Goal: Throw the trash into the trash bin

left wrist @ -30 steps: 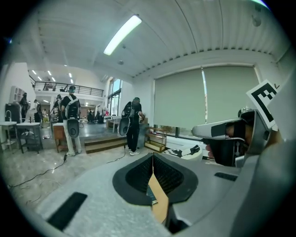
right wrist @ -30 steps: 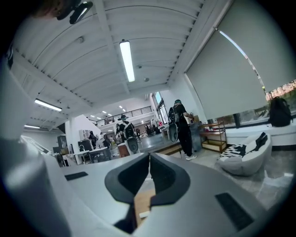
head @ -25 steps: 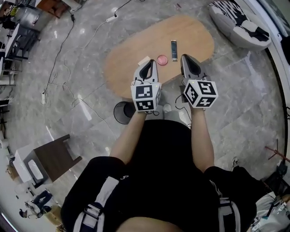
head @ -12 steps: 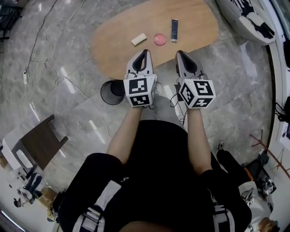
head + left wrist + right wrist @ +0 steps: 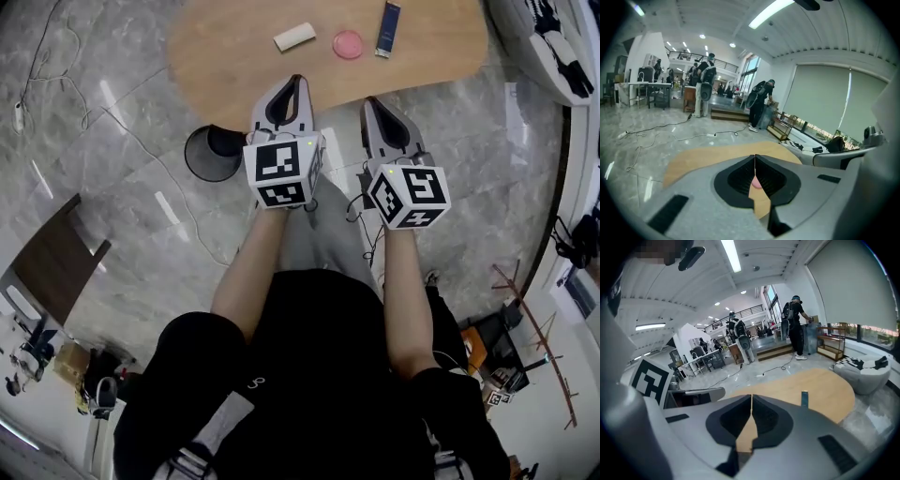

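On the light wooden oval table (image 5: 225, 66) lie a pale beige block (image 5: 294, 37), a round pink disc (image 5: 348, 44) and a dark blue wrapper bar (image 5: 387, 16). A black round trash bin (image 5: 212, 153) stands on the floor by the table's near edge. My left gripper (image 5: 296, 82) reaches over that edge, just right of the bin, shut and empty. My right gripper (image 5: 371, 101) is beside it, just short of the edge, also shut and empty. In the left gripper view the closed jaws (image 5: 755, 157) point at the pink disc (image 5: 756, 183). In the right gripper view the blue bar (image 5: 805, 398) lies to the right of the closed jaws (image 5: 751, 397).
A black-and-white cushion seat (image 5: 553, 37) sits at the upper right. Cables (image 5: 141, 150) trail over the grey marble floor at the left. A dark brown stool (image 5: 52, 262) stands at the far left. People with backpacks (image 5: 759, 103) stand in the distance beyond the table.
Both grippers have sunk and come forward together toward the table's near edge. The table, its items and the bin now sit closer to them in the head view. Jaws stayed closed.
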